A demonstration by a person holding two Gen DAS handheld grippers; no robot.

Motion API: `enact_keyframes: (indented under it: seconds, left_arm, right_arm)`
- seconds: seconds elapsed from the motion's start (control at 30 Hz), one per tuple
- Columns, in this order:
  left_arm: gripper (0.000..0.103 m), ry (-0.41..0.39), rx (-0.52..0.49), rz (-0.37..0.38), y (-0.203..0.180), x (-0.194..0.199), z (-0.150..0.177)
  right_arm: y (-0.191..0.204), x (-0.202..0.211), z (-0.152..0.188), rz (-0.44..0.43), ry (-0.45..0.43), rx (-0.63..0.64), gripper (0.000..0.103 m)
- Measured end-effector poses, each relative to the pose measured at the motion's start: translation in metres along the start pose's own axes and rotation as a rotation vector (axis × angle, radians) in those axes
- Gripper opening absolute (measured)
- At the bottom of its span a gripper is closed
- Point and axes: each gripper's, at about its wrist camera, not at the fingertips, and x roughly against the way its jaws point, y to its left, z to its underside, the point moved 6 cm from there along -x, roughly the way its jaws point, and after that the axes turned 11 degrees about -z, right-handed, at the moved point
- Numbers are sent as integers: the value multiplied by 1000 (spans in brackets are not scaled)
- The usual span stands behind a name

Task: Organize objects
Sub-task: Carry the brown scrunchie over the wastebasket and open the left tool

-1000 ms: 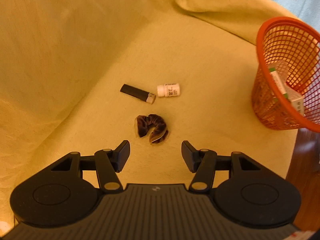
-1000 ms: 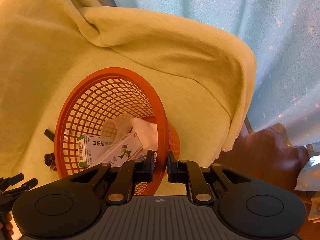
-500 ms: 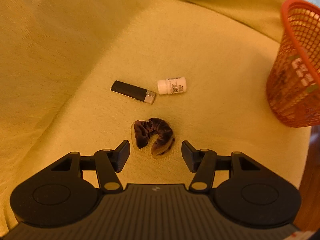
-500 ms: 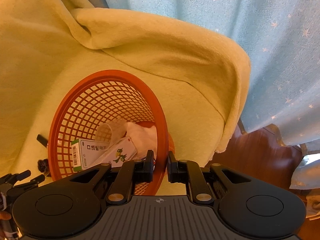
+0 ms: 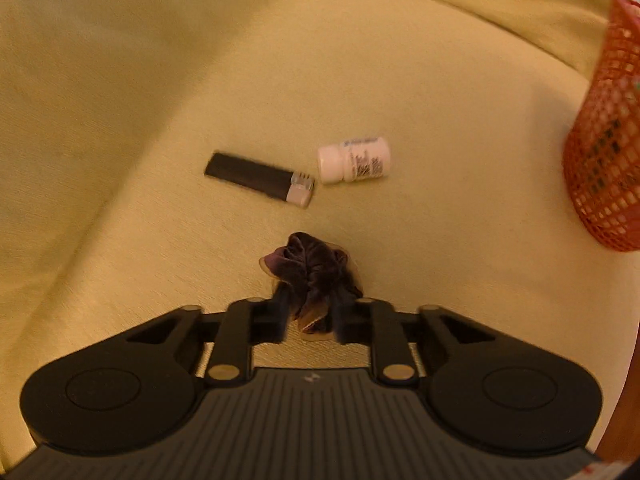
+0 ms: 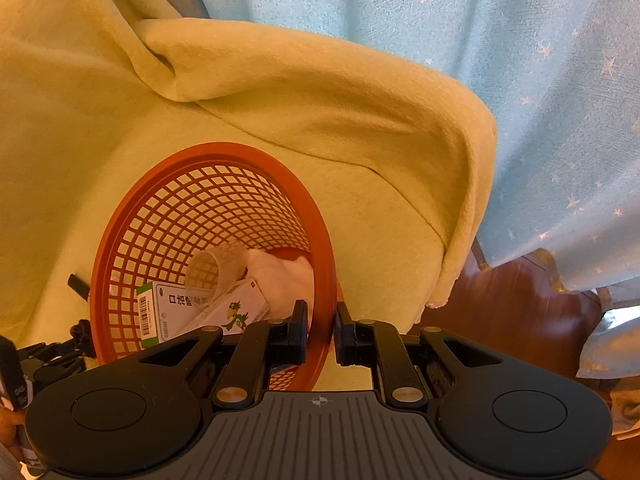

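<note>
— Where is the scrunchie?
— The dark velvet scrunchie [image 5: 316, 276] lies on the yellow blanket [image 5: 160, 80], nearer than the black lighter [image 5: 258, 178]. The left tongs [image 5: 310, 320] are clamped on it.
— And beside the lighter?
— A white pill bottle [image 5: 354, 160], on its side.
— The right tongs [image 6: 321, 336]?
— Clamped on the orange basket's rim [image 6: 320, 224].
</note>
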Motion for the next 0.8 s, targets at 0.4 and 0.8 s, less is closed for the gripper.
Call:
enact_keyframes:
  seconds: [0.4,0.8]
  left_arm:
    - [13,-220,72,81,-2,133,-42]
    - [13,-310,19,137,-51,209,-66]
  right_arm:
    - [1,-1,-5,0,14,22,9]
    - [-2,-5,-10,-29,22,64,9]
